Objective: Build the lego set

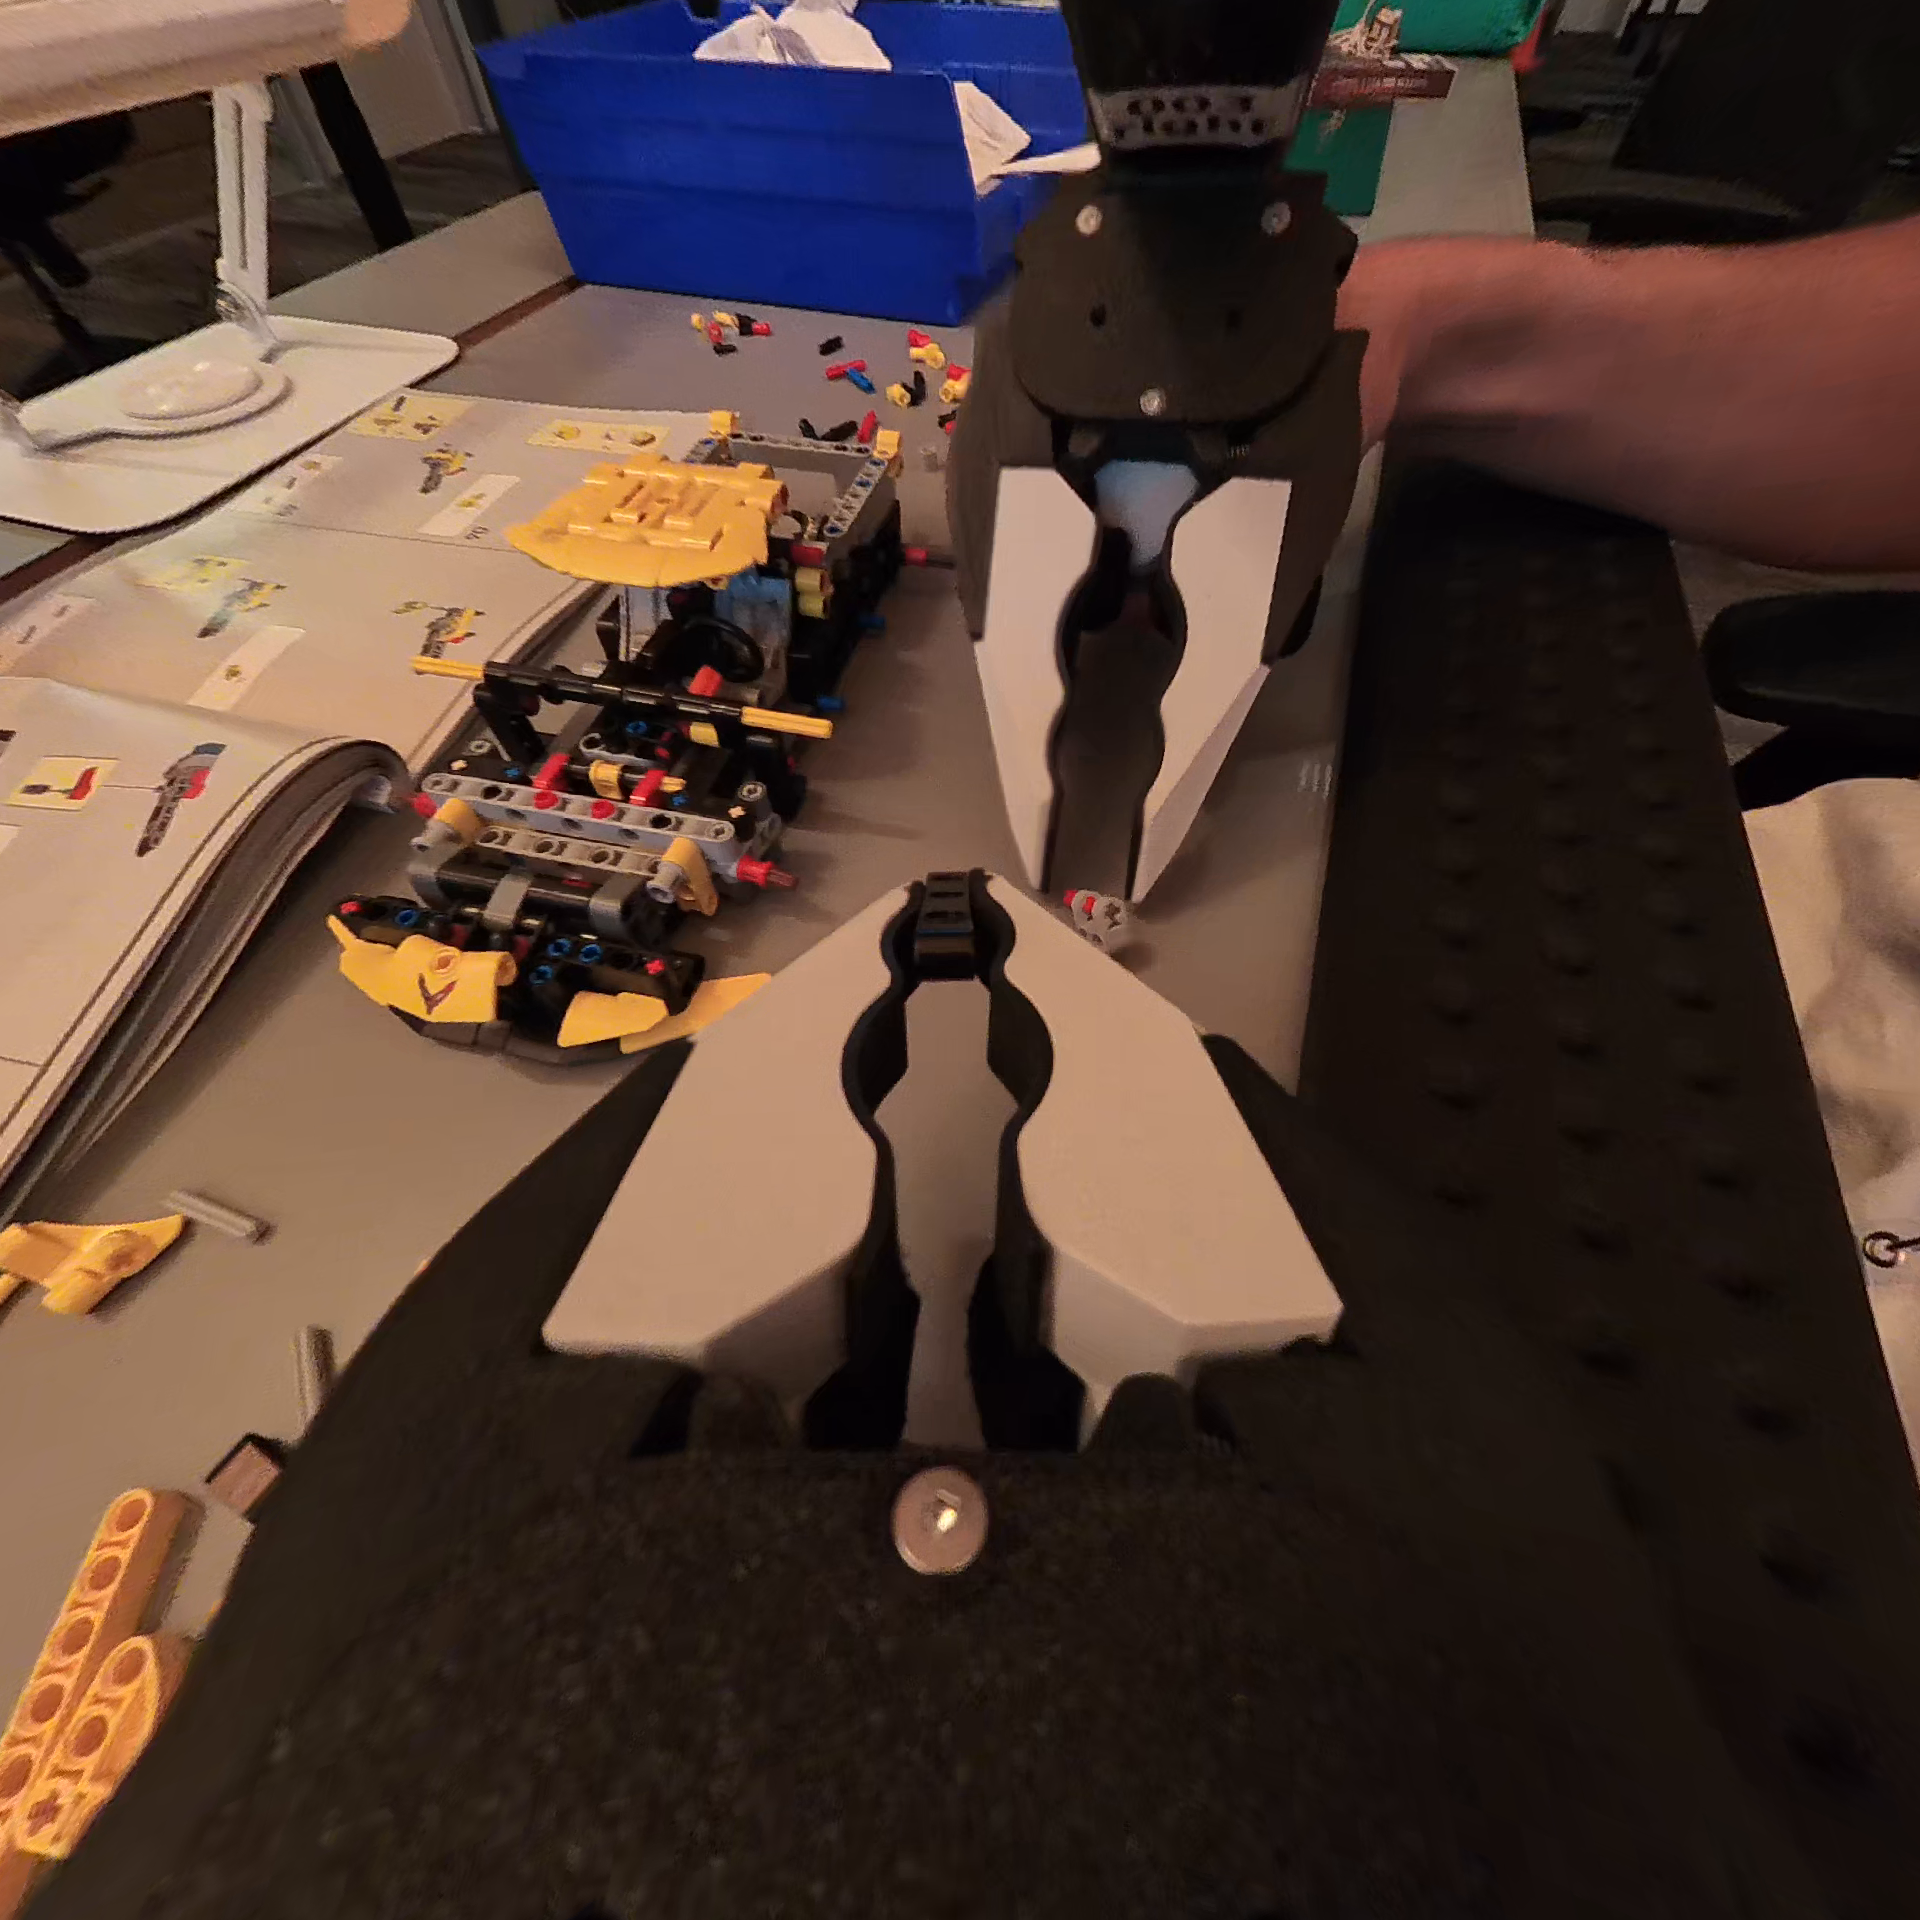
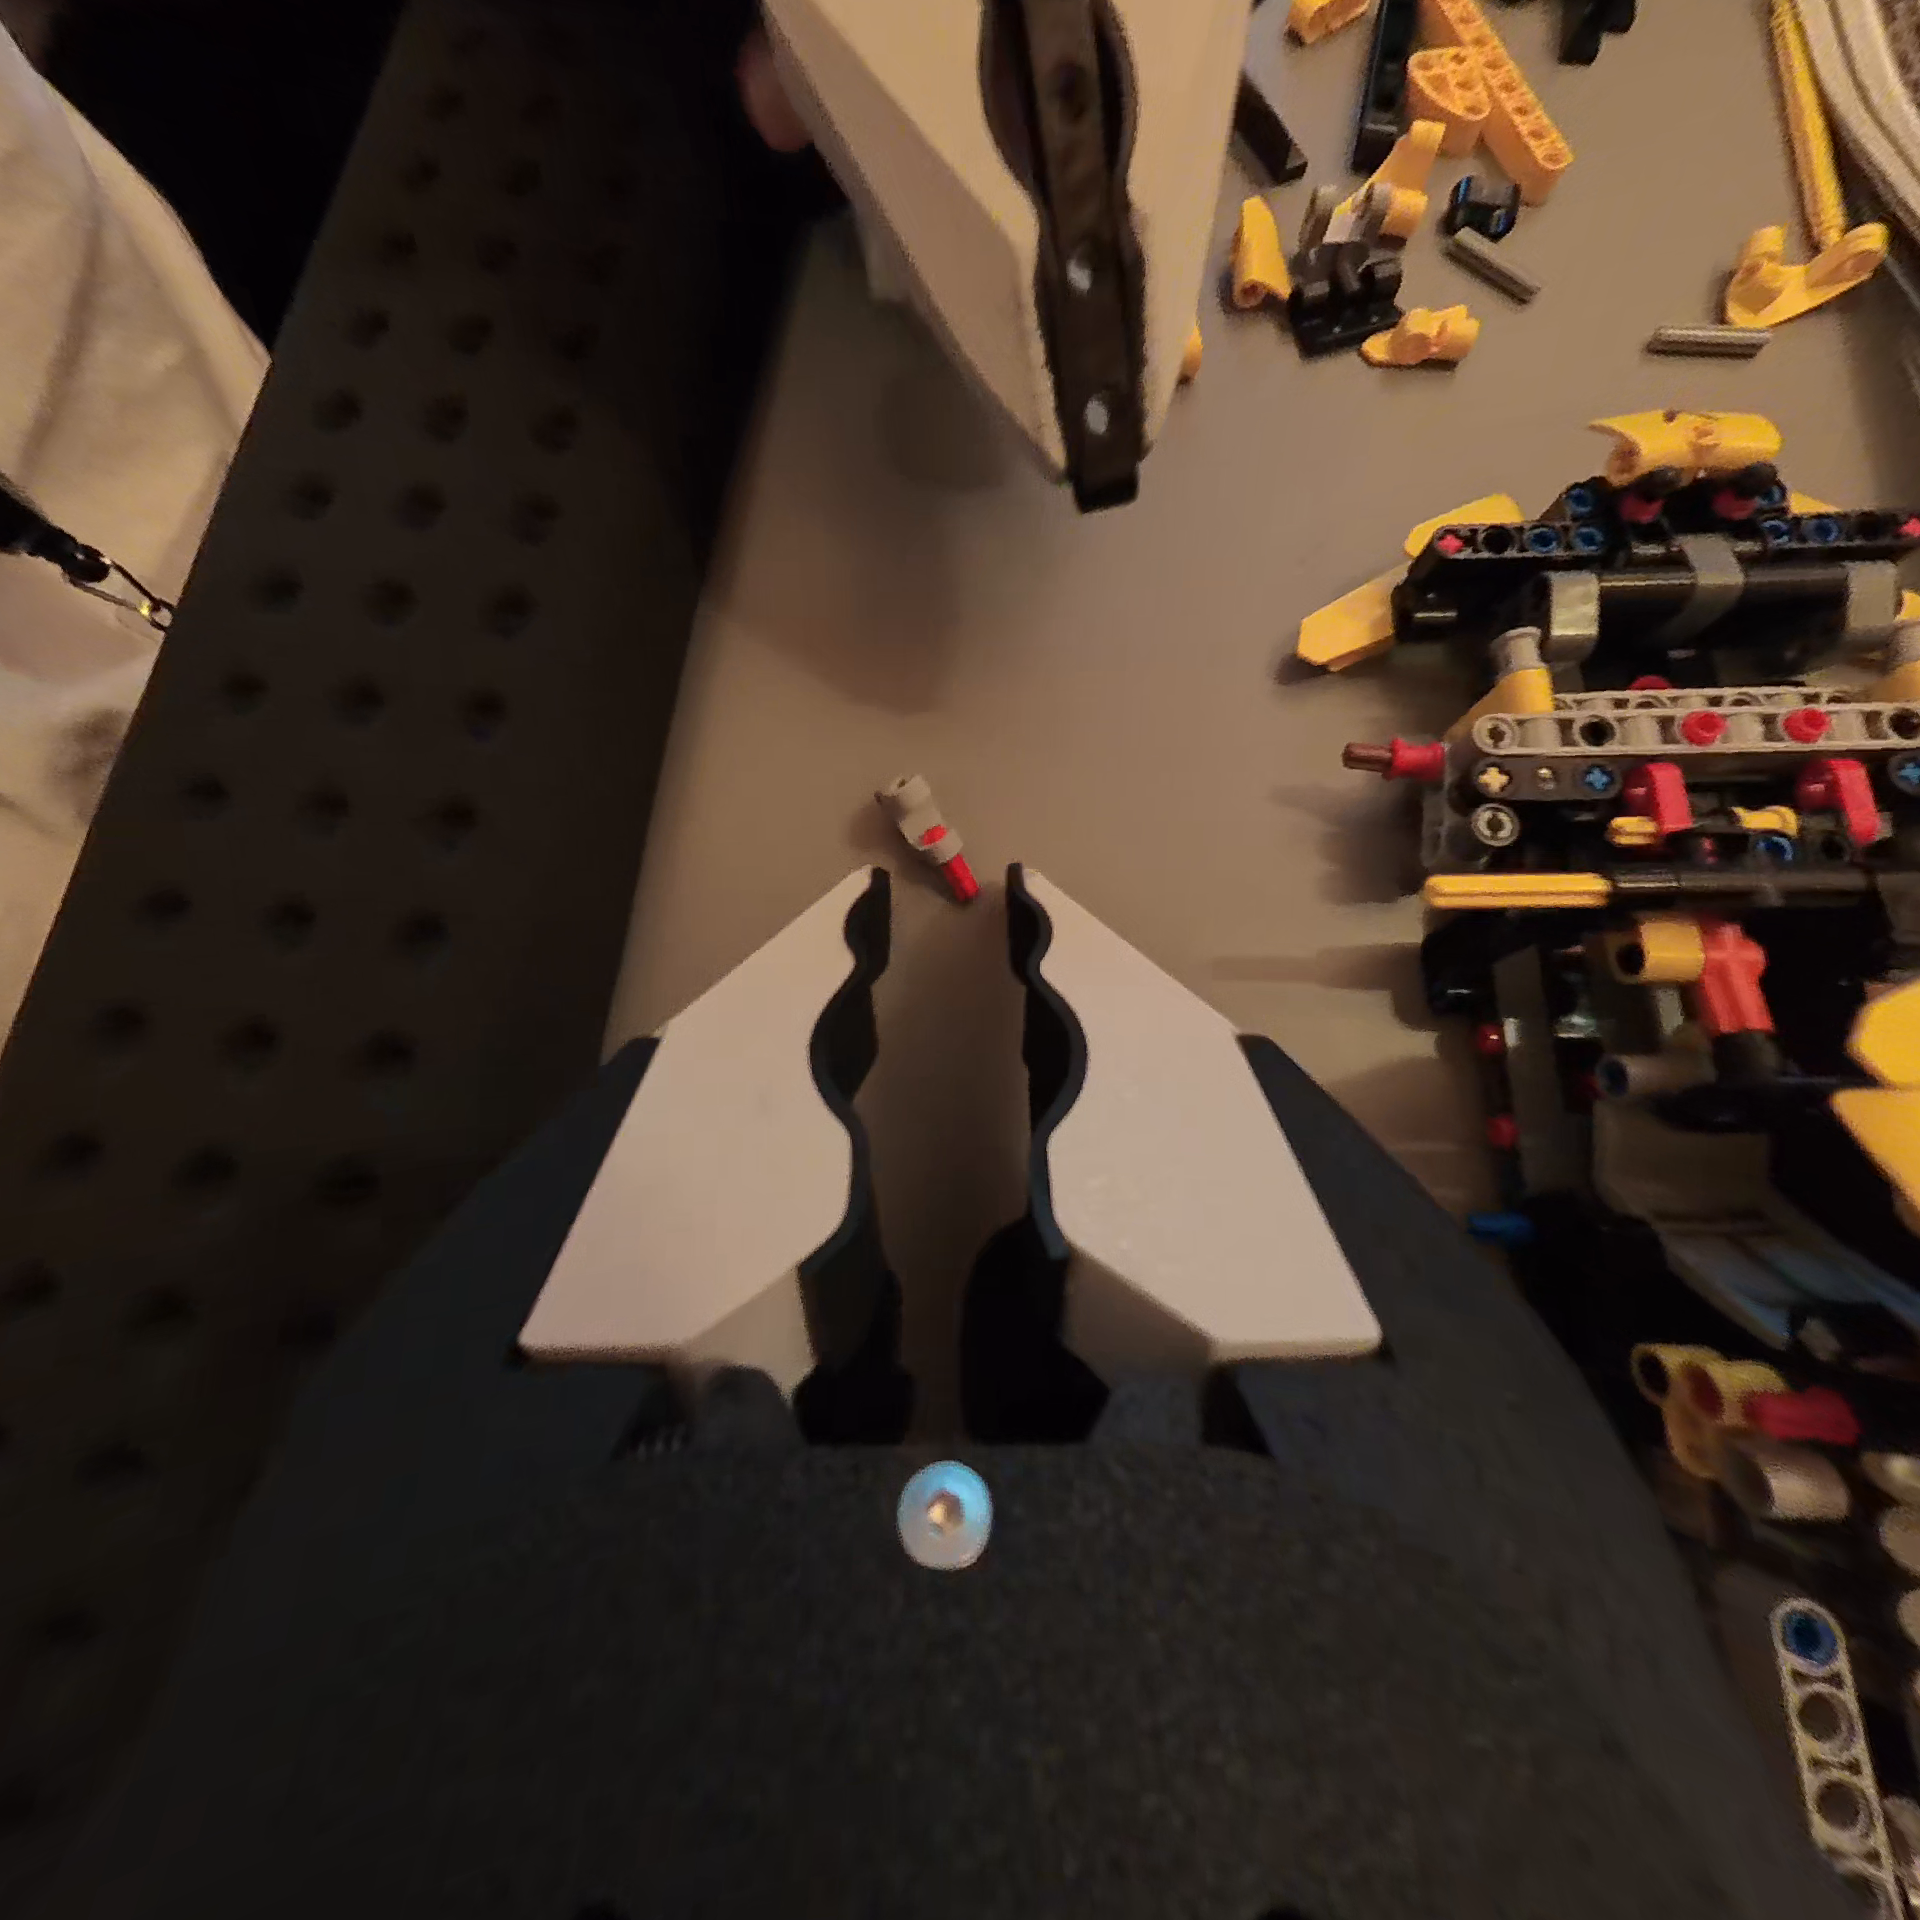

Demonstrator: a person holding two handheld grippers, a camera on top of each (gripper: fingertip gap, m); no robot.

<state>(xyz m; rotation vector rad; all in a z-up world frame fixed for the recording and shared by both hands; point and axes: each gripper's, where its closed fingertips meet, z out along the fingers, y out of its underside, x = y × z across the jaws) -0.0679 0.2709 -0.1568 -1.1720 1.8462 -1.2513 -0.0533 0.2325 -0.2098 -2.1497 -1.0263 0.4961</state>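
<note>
Near the table's (image 2: pixel 1039 675) edge, just beside the black board (image 2: pixel 364 727): a small grey connector (image 2: pixel 930 842) with a red pin through it, lying flat and slantwise. Sits right at the tips of the right tongs (image 2: pixel 945 883), red end poking toward the gap, grey end a little beyond. Seen from the left wrist, the connector (image 1: pixel 1096 914) rests just under the right tongs (image 1: pixel 1091 883), tips close to the table.

Right tongs: spread, nothing between them. Left tongs (image 1: pixel 951 914): pressed onto a black beam (image 1: pixel 948 914), holding it endwise, close to the connector but not touching it.

Probably very light, hard and stiff; smooth plastic, so likely to skid or roll if nudged by one tip first. Not fragile, though the pin might slide out. Best taken across the grey barrel, not by the red pin, with both tips straddling it evenly.

Farther across the table, well apart: the half-built car (image 2: pixel 1662 779).
</note>
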